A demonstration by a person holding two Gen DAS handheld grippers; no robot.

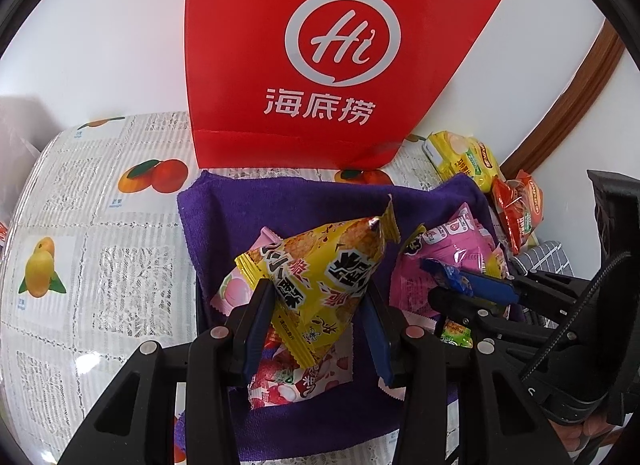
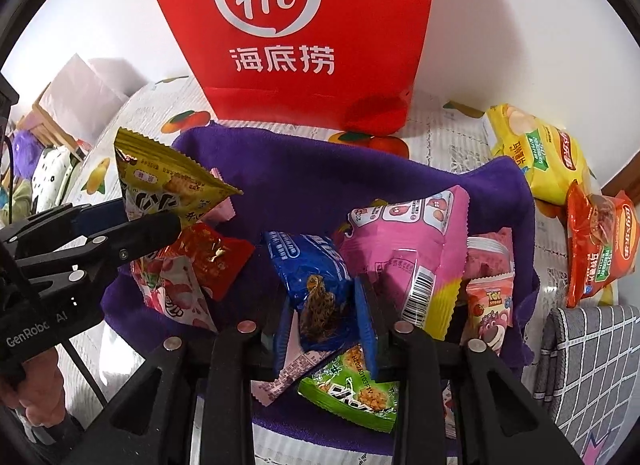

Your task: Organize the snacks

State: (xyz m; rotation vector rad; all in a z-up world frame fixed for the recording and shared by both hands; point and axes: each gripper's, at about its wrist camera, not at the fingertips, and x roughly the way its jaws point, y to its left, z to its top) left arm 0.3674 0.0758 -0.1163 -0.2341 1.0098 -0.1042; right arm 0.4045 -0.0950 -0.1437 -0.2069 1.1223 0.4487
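My left gripper (image 1: 318, 321) is shut on a yellow snack packet (image 1: 320, 265) and holds it above the purple towel (image 1: 280, 201). The packet also shows in the right wrist view (image 2: 168, 181). My right gripper (image 2: 326, 321) is shut on a blue snack packet (image 2: 316, 277), lifted over the pile; it shows at the right of the left wrist view (image 1: 452, 277). On the towel lie a big pink packet (image 2: 408, 241), a red packet (image 2: 208, 257), a green packet (image 2: 352, 397) and small pink packets (image 2: 488, 305). A red paper bag (image 1: 332, 53) stands behind the towel.
A yellow chip bag (image 2: 536, 153) and an orange chip bag (image 2: 600, 249) lie on the fruit-print tablecloth (image 1: 92, 225) at the right. A grey checked cushion (image 2: 592, 365) sits at the lower right. A white wall is behind the bag.
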